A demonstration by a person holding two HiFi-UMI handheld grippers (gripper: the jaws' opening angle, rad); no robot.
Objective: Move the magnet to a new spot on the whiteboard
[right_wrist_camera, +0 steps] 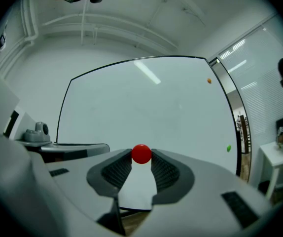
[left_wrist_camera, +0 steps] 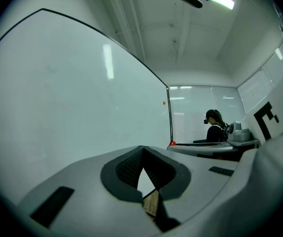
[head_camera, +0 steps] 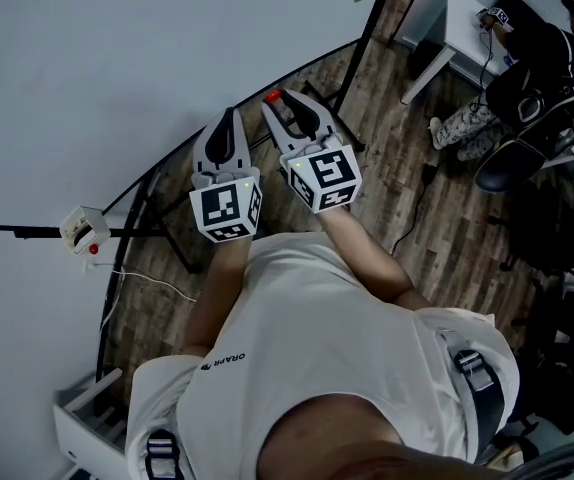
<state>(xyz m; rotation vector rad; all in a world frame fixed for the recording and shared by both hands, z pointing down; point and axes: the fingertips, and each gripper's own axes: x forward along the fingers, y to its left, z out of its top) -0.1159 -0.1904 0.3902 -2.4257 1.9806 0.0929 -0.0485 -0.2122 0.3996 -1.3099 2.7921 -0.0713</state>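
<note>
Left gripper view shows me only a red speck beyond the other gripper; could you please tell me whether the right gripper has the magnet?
Observer: Yes, the right gripper is shut on the red magnet, at its very tips.
Operator: Is it on the whiteboard?
Observer: The right gripper view shows the whiteboard straight behind it, but I cannot tell whether they touch.
Operator: Are there other magnets nearby?
Observer: A green magnet sits near the board's right edge, apart from the red one.
</note>
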